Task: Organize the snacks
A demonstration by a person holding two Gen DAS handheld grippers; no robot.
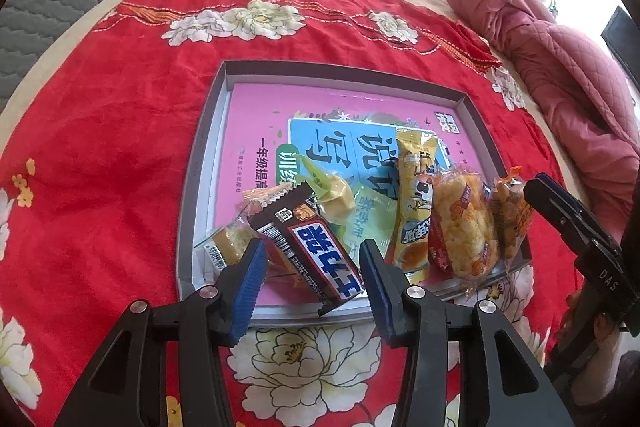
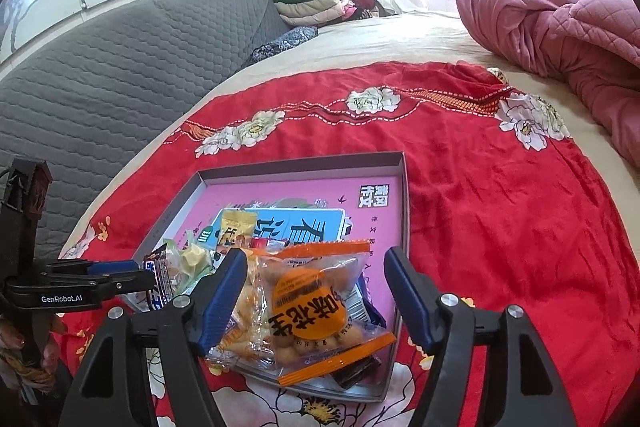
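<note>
Since every visible snack sits in the tray, sorting looks nearly done; left tongs straddle the chocolate bar unpinched, right tongs spread around the peanut bag.

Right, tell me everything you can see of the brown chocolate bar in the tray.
The chocolate bar is a long packet in glossy brown wrapper with crimped ends, a barcode near one end and a blue panel with large white characters. It lies flat and slanted near the near edge of the grey tray, over the pink book lining it. It overlaps a small cracker packet and a yellow-green packet. It sits between the left gripper's open blue pads, which do not press it.
</note>
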